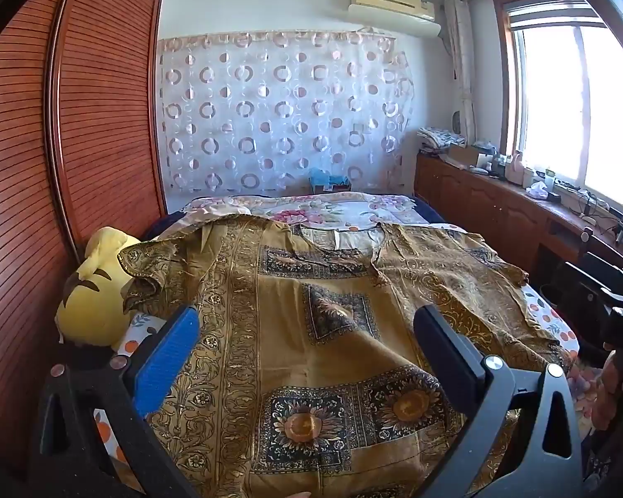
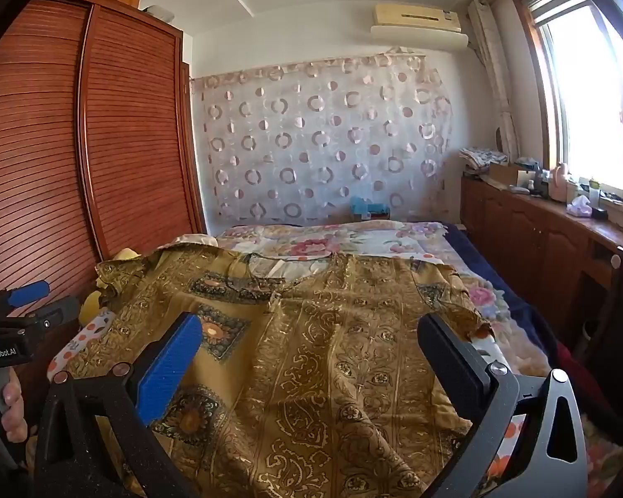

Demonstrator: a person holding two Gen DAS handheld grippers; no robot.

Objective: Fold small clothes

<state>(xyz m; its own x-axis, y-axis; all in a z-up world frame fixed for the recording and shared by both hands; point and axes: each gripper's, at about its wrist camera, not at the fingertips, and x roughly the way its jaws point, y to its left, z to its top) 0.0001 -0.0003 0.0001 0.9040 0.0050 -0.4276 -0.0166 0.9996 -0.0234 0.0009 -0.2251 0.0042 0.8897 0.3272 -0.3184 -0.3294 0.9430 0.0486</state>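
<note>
The thin golden-brown shirt with sunflower squares and curly borders (image 1: 311, 323) is lying spread flat on the bed with the flowery cover (image 1: 332, 209), neck hole pointing away. The left gripper (image 1: 307, 344) and the right gripper (image 2: 311, 352) are both hanging over its near end, jaws standing wide apart and holding nothing. The cloth looks slippery and already wrinkled, so I think a grab might catch only the top layer, or bunch it up, making a crooked fold. One sleeve is resting by the yellow plush toy (image 1: 93, 286); it might snag there. The person's hand (image 2: 4, 406) is gripping a handle.
</note>
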